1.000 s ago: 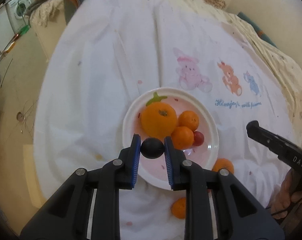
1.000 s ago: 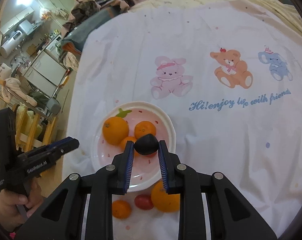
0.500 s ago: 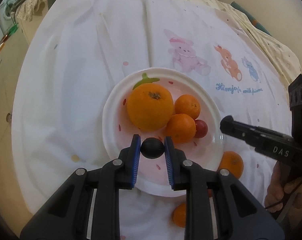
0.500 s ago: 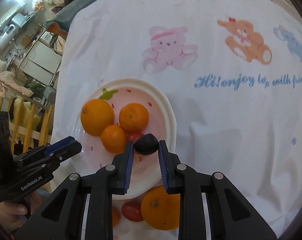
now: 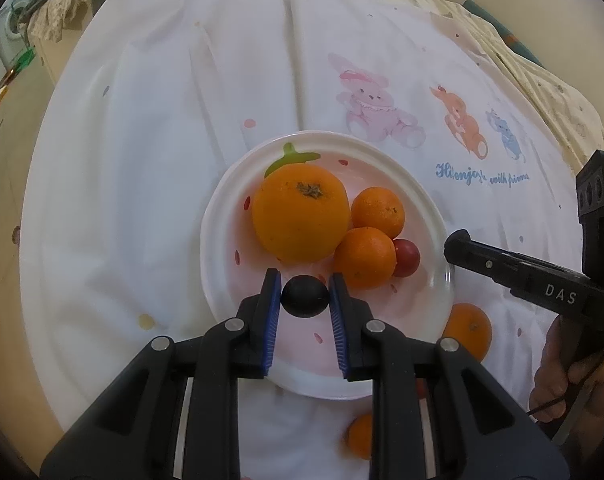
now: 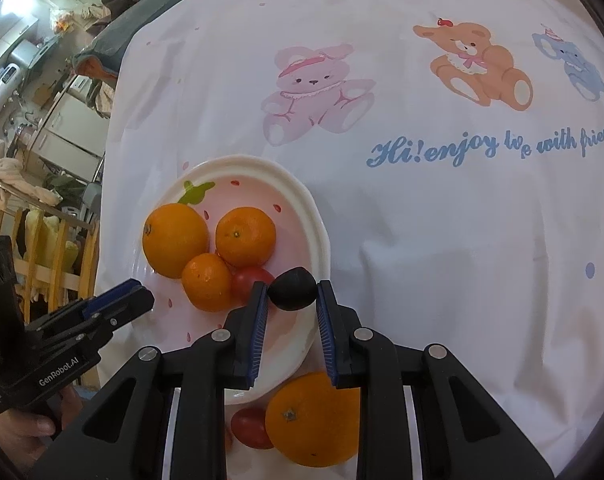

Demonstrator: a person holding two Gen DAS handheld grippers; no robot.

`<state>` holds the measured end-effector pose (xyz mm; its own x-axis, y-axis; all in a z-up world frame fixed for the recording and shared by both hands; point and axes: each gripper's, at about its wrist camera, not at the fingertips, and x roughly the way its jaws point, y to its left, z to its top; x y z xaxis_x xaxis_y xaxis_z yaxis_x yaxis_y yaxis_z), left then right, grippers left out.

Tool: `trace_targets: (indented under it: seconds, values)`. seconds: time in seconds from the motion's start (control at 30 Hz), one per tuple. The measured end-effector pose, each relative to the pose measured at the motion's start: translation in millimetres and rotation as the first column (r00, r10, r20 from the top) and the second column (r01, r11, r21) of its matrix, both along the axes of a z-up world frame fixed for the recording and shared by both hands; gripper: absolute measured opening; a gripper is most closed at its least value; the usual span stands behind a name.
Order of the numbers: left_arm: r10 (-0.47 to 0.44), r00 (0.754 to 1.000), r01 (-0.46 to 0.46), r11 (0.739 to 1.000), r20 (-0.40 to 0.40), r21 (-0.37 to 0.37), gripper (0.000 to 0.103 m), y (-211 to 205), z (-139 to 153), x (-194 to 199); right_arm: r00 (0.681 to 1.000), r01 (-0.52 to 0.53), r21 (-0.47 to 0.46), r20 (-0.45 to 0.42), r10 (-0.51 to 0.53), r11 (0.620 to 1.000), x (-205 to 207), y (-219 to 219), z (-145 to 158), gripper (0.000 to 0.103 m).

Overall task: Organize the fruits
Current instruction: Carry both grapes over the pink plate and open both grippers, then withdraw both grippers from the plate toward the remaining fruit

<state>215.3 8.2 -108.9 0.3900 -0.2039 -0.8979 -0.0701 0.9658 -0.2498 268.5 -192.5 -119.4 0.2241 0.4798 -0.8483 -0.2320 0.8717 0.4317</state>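
Each pair of tongs grips a dark plum over the plate (image 5: 222, 216): the left tongs (image 5: 305, 295) pinch one plum (image 5: 304, 296) above its near side, the right tongs (image 6: 290, 295) another plum (image 6: 292, 289) above its right rim. On the plate touch a big orange (image 5: 301, 212), two mandarins and a red tomato (image 5: 407, 257). More fruit lies on the white sheet (image 6: 441, 216) just beside the plate's near rim.

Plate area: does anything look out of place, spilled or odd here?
Yes. Three fruits lie loose on the white cloth beside the near rim of the plate, not on it: an orange, a red fruit and a smaller orange. Nothing looks spilled or damaged; the cloth is only wrinkled.
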Motion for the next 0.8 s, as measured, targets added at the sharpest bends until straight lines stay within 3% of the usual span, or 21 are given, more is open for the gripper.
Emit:
trace_targets:
  seconds: [0.3,0.33,0.37,0.4,0.43,0.57,0.8]
  values:
    - [0.0,1.0,0.0,1.0,-0.009,-0.002,0.022,-0.7,-0.3,-0.7,1.0,0.028,0.044,-0.011,-0.028,0.999,1.9,-4.9,2.0,0.03]
    - [-0.003,1.0,0.003,1.0,-0.01,0.0,0.03,-1.1,0.0,-0.5,0.999,0.032,0.045,-0.006,-0.031,0.998,2.5,-5.2,3.4,0.032]
    - [-0.005,1.0,0.005,1.0,-0.009,0.013,0.046,-2.5,0.8,-1.1,0.999,0.037,0.041,0.003,-0.038,0.998,2.7,-5.9,5.7,0.043]
    - [-0.005,1.0,0.005,0.999,0.0,0.035,0.053,-5.0,2.5,-2.7,0.999,0.043,0.046,0.014,-0.044,0.998,2.4,-7.3,8.6,0.056]
    - [-0.008,1.0,0.007,0.999,0.011,0.049,0.061,-6.3,4.0,-3.9,0.999,0.048,0.051,0.024,-0.049,0.998,2.3,-8.3,10.9,0.059]
    - [-0.026,0.999,0.025,0.997,0.02,0.066,0.062,-8.7,7.2,-5.6,0.997,0.064,0.06,0.048,-0.067,0.996,3.5,-13.8,20.4,0.059]
    - [0.024,0.999,-0.026,0.998,0.042,0.053,0.062,2.2,16.3,-9.0,0.993,0.096,0.072,0.066,-0.101,0.993,0.1,-23.3,33.4,0.059]
